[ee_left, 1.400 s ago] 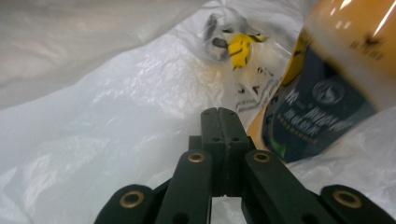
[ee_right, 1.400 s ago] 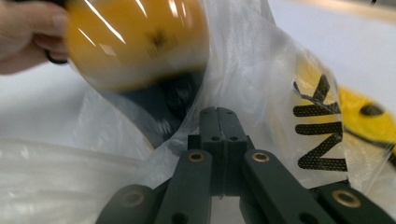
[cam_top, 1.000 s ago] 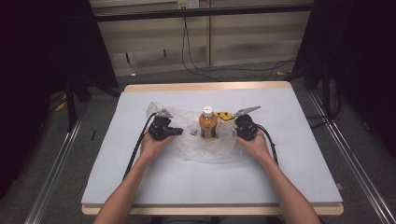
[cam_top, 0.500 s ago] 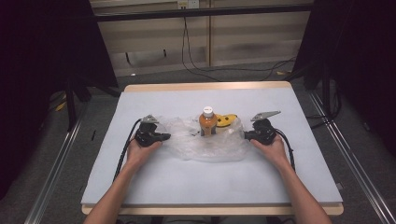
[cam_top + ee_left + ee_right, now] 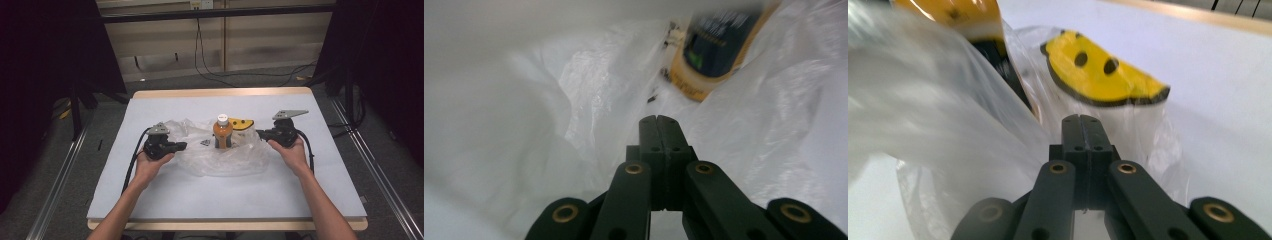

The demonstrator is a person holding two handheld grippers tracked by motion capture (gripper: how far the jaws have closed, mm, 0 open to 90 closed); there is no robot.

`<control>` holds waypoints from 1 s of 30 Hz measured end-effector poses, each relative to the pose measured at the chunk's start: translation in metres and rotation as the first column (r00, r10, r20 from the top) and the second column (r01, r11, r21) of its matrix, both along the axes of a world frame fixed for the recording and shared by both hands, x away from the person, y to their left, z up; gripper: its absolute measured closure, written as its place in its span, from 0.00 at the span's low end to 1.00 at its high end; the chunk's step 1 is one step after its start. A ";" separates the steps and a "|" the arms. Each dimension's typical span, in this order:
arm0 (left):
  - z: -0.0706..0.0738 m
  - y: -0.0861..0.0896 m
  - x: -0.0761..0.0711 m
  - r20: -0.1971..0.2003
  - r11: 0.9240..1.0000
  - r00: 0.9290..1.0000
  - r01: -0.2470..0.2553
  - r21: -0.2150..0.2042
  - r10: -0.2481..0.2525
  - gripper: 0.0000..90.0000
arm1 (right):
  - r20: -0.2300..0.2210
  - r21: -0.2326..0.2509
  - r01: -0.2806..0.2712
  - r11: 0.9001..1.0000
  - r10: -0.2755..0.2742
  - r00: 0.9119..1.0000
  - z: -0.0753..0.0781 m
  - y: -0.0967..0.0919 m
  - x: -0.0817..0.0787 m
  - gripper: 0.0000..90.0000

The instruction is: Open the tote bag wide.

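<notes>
At the centre of the high view, a crumpled clear plastic bag (image 5: 220,152) is lying on the white table (image 5: 225,200), with an orange bottle with a white cap (image 5: 222,133) standing in it. The left gripper (image 5: 181,146) and right gripper (image 5: 260,134) are each clenching a bag edge, jaws pressed together.

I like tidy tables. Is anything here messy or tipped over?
Nothing is tipped or spilled. The orange bottle stands upright with its cap on. Only the clear plastic bag looks messy, crumpled around it on the table.
</notes>
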State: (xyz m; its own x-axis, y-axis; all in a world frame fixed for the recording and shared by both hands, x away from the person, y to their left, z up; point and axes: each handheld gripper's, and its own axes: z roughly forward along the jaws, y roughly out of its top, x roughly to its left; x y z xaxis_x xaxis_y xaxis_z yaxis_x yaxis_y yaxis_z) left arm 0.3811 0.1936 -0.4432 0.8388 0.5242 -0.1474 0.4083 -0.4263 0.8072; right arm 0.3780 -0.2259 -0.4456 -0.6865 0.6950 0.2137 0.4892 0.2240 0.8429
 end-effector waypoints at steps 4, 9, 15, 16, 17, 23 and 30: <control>0.013 -0.004 -0.014 0.035 0.999 0.999 0.031 -0.011 -0.031 1.00 | 0.021 0.020 -0.014 1.000 0.013 1.000 0.013 0.001 0.003 1.00; 0.023 -0.027 -0.027 0.070 0.997 0.995 0.070 0.017 -0.071 1.00 | 0.033 0.022 -0.029 0.999 0.028 0.999 0.028 0.009 0.015 1.00; 0.033 -0.044 -0.031 0.080 0.993 0.990 0.115 0.024 -0.117 1.00 | 0.027 0.007 -0.067 0.998 0.066 0.997 0.040 0.020 0.026 1.00; 0.035 -0.049 -0.029 0.083 0.993 0.990 0.115 0.040 -0.118 1.00 | 0.017 0.006 -0.078 0.997 0.078 0.997 0.040 0.022 0.028 1.00; 0.035 -0.054 -0.027 0.072 0.992 0.990 0.121 0.041 -0.124 1.00 | -0.004 -0.007 -0.101 0.995 0.101 0.995 0.039 0.025 0.030 1.00; 0.030 -0.081 -0.007 0.019 0.987 0.992 0.122 0.109 -0.125 1.00 | -0.085 -0.077 -0.182 0.980 0.175 0.981 0.023 0.043 0.035 1.00; 0.007 -0.098 0.012 -0.034 0.977 0.995 0.102 0.185 -0.098 1.00 | -0.176 -0.140 -0.249 0.958 0.224 0.959 0.003 0.059 0.042 1.00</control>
